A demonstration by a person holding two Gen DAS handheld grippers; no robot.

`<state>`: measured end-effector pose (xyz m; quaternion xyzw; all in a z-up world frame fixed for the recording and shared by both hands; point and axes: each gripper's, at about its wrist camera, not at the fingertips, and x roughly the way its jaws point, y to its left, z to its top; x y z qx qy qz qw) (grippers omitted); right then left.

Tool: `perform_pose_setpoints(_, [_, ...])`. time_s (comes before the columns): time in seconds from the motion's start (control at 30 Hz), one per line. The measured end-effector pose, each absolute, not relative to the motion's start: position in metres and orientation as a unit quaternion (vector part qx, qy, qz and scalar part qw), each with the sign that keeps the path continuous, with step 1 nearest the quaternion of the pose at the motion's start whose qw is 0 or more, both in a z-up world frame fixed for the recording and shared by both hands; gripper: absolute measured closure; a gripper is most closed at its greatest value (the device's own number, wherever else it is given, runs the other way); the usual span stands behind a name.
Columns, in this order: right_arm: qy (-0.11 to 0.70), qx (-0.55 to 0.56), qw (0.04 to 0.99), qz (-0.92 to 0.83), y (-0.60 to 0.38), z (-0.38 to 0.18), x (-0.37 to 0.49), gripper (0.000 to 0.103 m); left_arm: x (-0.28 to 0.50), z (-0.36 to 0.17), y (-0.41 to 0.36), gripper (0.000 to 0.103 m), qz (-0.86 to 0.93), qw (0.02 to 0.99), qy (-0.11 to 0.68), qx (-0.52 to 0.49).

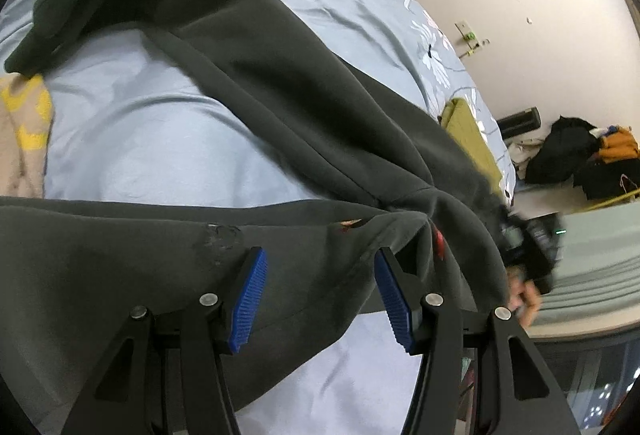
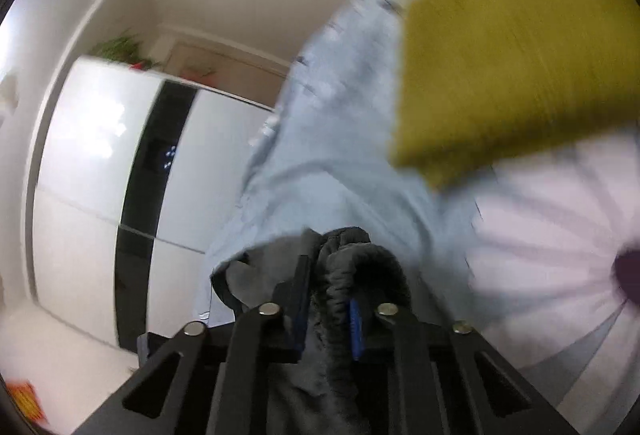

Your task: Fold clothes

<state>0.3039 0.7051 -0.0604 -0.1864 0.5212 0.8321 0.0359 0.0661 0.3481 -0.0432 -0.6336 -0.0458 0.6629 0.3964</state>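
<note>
Left tool (image 1: 320, 299): blue pads spread wide apart, gripping nothing; dark cloth lies between and under the pads.
Right tool (image 2: 330, 309): pads drawn in tight on a bunched, ribbed edge of the dark garment, which fills the gap between them.
Garment (image 1: 280, 83): a dark grey-green piece of clothing, draped over the bed; one part runs ahead of the left tool and up to the far left, another band crosses just in front of its pads from left to right. In the right wrist view its gathered edge (image 2: 348, 263) sits right at the pads, blurred.
Worn patch (image 1: 218, 239): a pale scuffed mark on the cloth, just ahead of the left pad.
Bed (image 1: 140, 139): light blue cover with white flowers along its far right edge, under the garment and under both tools.
Hand (image 1: 524, 299): a person's hand, blurred, to the right of the left tool, at the garment's right end.
Yellow cloth (image 2: 516, 47): an olive-yellow folded piece on the bed, ahead and to the right of the right tool, blurred.
Patterned cloth (image 1: 24, 123): beige with yellow, at the far left of the left tool.
Fridge (image 2: 104, 187): white with a black strip, to the left of the right tool.
Clothes pile (image 1: 580, 155): dark and orange things, far right by the wall.
</note>
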Motion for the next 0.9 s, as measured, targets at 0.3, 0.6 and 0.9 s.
perform_pose_setpoints(0.3, [0.496,-0.268,0.197,0.802,0.755,-0.082,0.311,0.094,0.062,-0.046,0.344,0.046,0.657,0.397,-0.055,-0.638])
perform_pose_setpoints(0.6, [0.472,-0.273,0.219,0.809,0.720,-0.047,0.333,0.081,0.048,-0.001,0.273,0.046,0.716,0.366,-0.079,-0.589])
perform_pose_setpoints(0.9, [0.512,-0.321,0.178,0.777,0.638,-0.063,0.364,0.057,0.029,0.007,0.138,0.046,0.758,0.280,-0.123,-0.576])
